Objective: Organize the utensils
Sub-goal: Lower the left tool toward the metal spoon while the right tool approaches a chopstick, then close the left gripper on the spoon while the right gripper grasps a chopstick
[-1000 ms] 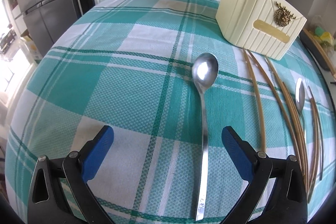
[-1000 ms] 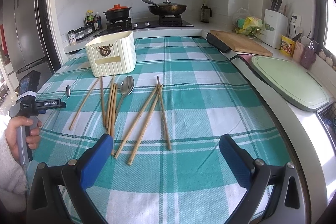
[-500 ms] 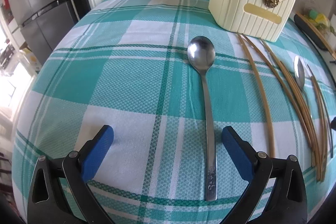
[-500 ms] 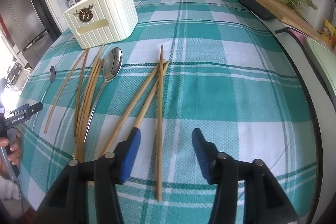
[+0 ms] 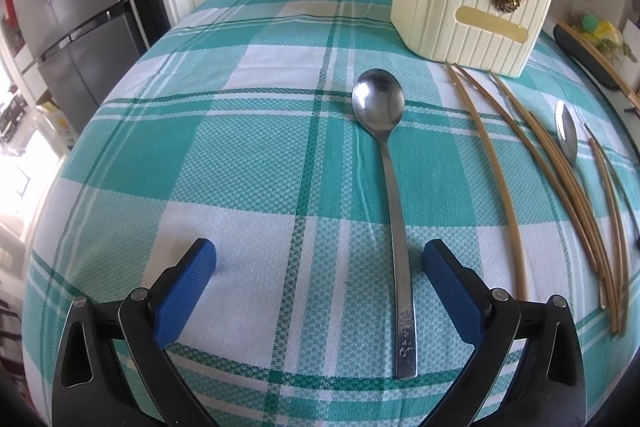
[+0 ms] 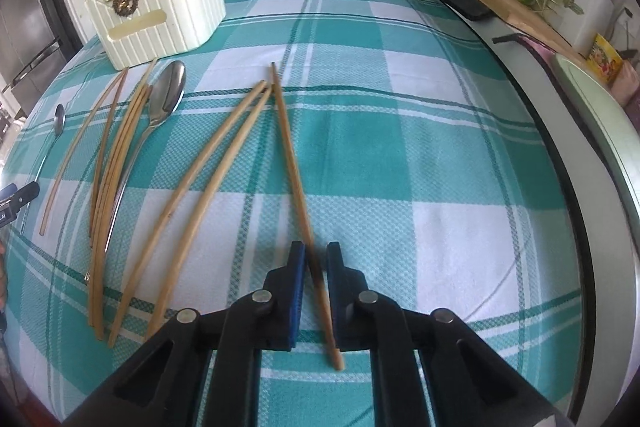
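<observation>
Two tools at work over the teal-and-white checked table [image 6: 400, 147]. Right tool [image 6: 316, 259] has its blue pads nearly together, clamped on a single tan bamboo chopstick [image 6: 290, 155] near its thick end; the thin tip points toward the cream ribbed utensil holder [image 6: 160, 3] at the far left of the cloth. Left tool [image 5: 320, 267] is spread wide w/ nothing gripped, the long steel spoon [image 5: 384, 131] lying flat between its pads, handle end closest, nearer the right pad. Other chopsticks & a second spoon [image 6: 166, 99] lie loose near the holder. Risks, as I judge: grip sits far off the stick's middle, so on lifting it could pivot or droop & slip out; long tip may sweep the neighbouring pair [image 6: 216, 163] just beside it. Spoon handle is thin & flat on cloth, so pads might slide over it w/o catching.
</observation>
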`<state>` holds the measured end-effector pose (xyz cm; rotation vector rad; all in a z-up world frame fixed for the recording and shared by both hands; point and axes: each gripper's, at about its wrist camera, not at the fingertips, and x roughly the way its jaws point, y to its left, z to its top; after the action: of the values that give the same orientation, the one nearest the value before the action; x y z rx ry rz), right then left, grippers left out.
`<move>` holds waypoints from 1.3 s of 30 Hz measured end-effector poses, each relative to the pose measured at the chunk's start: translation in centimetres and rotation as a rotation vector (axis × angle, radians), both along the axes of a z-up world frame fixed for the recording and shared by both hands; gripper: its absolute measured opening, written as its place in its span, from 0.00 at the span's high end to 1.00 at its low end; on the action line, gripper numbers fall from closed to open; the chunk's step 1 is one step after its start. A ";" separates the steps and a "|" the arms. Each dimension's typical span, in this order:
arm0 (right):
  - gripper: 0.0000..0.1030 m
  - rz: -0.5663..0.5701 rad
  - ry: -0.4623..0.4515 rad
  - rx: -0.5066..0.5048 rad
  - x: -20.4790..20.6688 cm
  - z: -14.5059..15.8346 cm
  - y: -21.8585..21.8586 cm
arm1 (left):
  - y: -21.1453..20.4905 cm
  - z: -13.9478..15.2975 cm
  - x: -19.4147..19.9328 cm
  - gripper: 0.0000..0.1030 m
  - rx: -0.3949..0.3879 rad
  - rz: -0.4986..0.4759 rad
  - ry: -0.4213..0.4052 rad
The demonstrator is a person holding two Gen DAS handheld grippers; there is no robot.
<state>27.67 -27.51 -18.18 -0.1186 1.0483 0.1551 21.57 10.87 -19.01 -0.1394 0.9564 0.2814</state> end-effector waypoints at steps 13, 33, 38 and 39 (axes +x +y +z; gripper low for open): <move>0.74 -0.008 -0.007 -0.029 -2.0 -0.2 -2.0 | 0.1 0.1 -0.1 0.00 -0.005 -0.083 0.023; 0.68 0.109 0.119 -0.025 -0.3 0.0 -2.3 | 2.6 1.1 -0.3 0.01 -0.205 -0.188 0.009; 0.68 0.123 0.182 -0.013 1.2 0.1 -2.2 | 2.5 0.8 1.4 0.01 -0.168 -0.195 0.041; 0.68 0.129 0.192 -0.010 1.5 0.1 -2.1 | 2.4 0.7 1.9 0.01 -0.163 -0.197 0.046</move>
<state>29.16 -29.57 -18.11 -0.1836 1.2332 0.2825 23.44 13.28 -18.26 -0.1870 1.0308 0.0246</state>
